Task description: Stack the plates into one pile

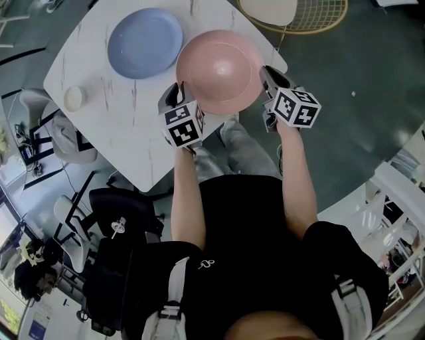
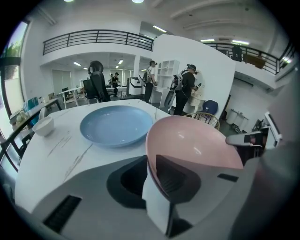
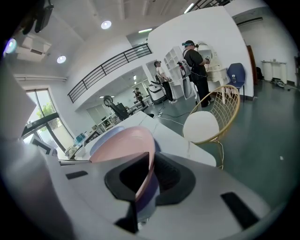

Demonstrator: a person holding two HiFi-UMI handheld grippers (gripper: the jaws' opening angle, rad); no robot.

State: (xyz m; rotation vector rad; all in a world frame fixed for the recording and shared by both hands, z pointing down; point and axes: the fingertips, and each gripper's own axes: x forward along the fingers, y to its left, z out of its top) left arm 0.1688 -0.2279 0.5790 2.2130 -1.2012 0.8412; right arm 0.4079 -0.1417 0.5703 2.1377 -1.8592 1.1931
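Note:
A pink plate [image 1: 219, 70] hangs tilted over the near corner of the white marble table [image 1: 113, 133], held by both grippers. My left gripper [image 1: 180, 89] is shut on its left rim; in the left gripper view the plate [image 2: 192, 140] stands on edge between the jaws [image 2: 152, 176]. My right gripper [image 1: 265, 74] is shut on the opposite rim, seen edge-on [image 3: 140, 154] in the right gripper view. A blue plate [image 1: 145, 43] lies flat on the table just beyond and left of the pink one, also visible as the blue plate [image 2: 116, 124].
A small white bowl [image 1: 73, 98] sits near the table's left edge. A gold wire chair [image 1: 312, 16] with a white seat stands beyond the table's right corner. A black office chair [image 1: 126, 219] is at my lower left. People stand far off by shelves [image 2: 185, 89].

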